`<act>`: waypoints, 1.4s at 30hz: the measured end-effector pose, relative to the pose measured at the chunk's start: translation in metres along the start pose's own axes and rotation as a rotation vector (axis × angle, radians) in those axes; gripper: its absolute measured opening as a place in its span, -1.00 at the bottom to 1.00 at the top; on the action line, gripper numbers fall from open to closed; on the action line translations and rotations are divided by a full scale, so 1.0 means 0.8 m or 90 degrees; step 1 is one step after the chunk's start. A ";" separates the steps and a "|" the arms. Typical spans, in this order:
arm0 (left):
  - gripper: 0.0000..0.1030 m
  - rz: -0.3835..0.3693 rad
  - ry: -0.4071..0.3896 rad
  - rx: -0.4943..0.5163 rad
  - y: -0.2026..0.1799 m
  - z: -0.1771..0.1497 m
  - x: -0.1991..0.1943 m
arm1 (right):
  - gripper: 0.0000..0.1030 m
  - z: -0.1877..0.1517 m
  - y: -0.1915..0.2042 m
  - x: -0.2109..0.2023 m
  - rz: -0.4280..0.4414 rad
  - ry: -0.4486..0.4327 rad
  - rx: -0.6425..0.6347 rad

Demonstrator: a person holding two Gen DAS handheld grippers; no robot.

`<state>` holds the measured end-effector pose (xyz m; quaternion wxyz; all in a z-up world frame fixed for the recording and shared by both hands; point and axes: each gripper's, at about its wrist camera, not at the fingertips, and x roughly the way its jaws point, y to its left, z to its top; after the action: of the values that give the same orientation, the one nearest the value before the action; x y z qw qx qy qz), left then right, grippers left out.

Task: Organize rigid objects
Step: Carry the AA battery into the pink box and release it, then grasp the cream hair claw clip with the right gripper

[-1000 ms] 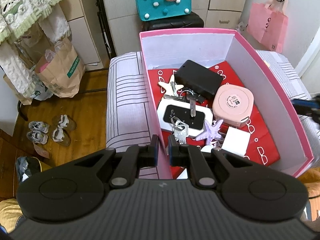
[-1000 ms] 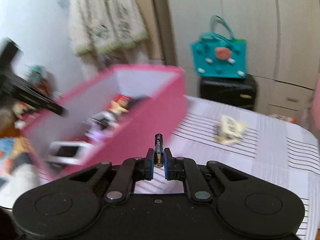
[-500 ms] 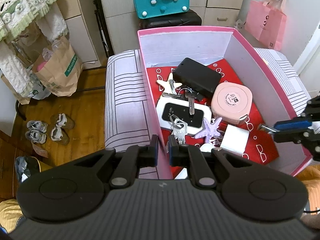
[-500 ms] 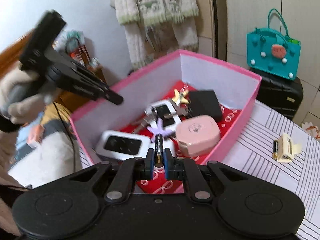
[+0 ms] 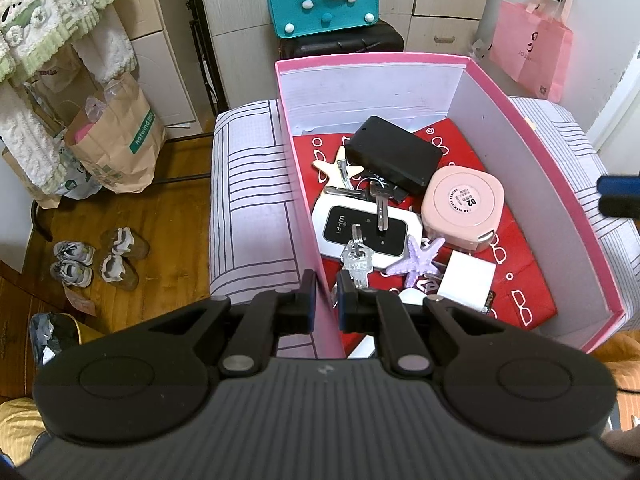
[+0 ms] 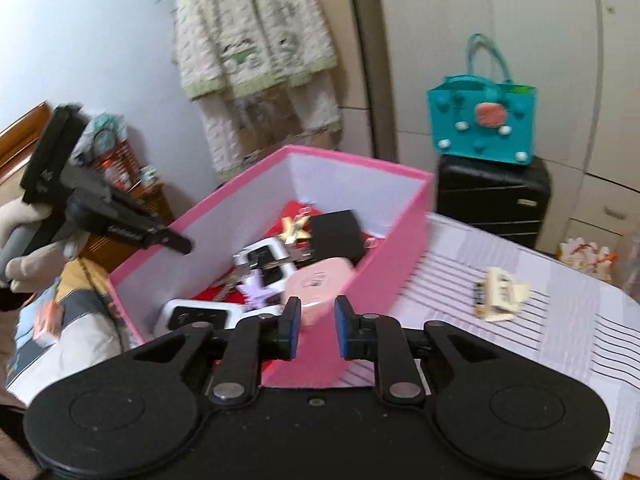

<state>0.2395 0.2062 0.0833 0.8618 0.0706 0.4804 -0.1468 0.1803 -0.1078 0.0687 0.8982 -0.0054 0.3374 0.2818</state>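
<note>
Lying out on the striped surface (image 6: 520, 360), the cream hair clip (image 6: 498, 294) with what looks like a battery at its left end sits forward and to the right of the right claw (image 6: 314, 330), well apart from the pink box (image 6: 400, 240). My judgement is that this loose piece is the next thing to gather, and the right claw is plainly the nearer one. The clip's long axis runs roughly across the claw's line of sight, tilted a little, so the claw would need to swing right and perhaps twist to straddle it. The right claw hangs spread and empty over the box's near right wall, pointing toward the wardrobes. The left claw (image 5: 325, 300) is nearly pressed together, with the box's left wall in the narrow gap between its fingers; whether it truly pinches the cardboard I cannot tell. Inside the box lie the black case (image 5: 394, 156), pink round case (image 5: 464, 204), WiFi router (image 5: 366, 226), keys (image 5: 356, 260) and purple starfish (image 5: 420, 260)
</note>
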 end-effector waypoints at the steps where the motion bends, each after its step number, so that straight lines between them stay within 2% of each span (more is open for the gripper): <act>1: -0.81 -0.001 -0.001 -0.001 0.001 0.000 0.000 | -0.51 -0.001 -0.006 -0.003 -0.011 -0.004 0.004; 5: -0.81 0.001 -0.003 -0.002 0.001 -0.001 -0.001 | -0.46 -0.007 -0.033 -0.009 -0.073 -0.014 0.013; 11: -0.81 0.000 -0.004 -0.003 0.000 -0.001 -0.001 | -0.31 -0.016 -0.083 0.007 -0.137 -0.006 0.032; 14: -0.81 0.003 -0.003 0.003 -0.001 -0.001 -0.001 | -0.10 -0.024 -0.103 0.020 -0.156 0.005 0.029; 16: -0.81 0.002 -0.003 0.004 -0.001 0.001 -0.001 | 0.14 -0.029 -0.112 0.031 -0.159 0.014 0.021; 20: -0.81 -0.002 -0.002 0.004 0.000 0.003 0.000 | 0.21 -0.036 -0.134 0.060 -0.192 0.016 -0.012; 27: -0.80 -0.006 -0.002 0.015 -0.001 0.001 0.001 | 0.32 -0.030 -0.168 0.095 -0.145 0.010 0.048; 31: -0.79 -0.008 0.000 0.019 -0.001 0.002 0.001 | 0.40 -0.026 -0.175 0.115 -0.147 0.009 0.055; 34: -0.80 0.002 -0.002 0.032 -0.006 0.001 0.003 | 0.40 -0.021 -0.183 0.128 -0.146 0.005 0.066; 39: -0.79 0.004 -0.001 0.037 -0.007 0.000 0.004 | 0.37 -0.017 -0.192 0.148 -0.182 -0.006 0.080; 41: -0.80 0.004 -0.001 0.040 -0.007 0.000 0.004 | 0.05 -0.017 -0.196 0.149 -0.172 -0.013 0.100; 42: -0.80 0.006 -0.001 0.044 -0.007 0.000 0.004 | 0.02 -0.016 -0.197 0.148 -0.168 -0.016 0.111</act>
<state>0.2392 0.2000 0.0805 0.8598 0.1028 0.4741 -0.1593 0.3257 -0.1831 -0.0419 0.9288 0.0315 0.3452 0.1308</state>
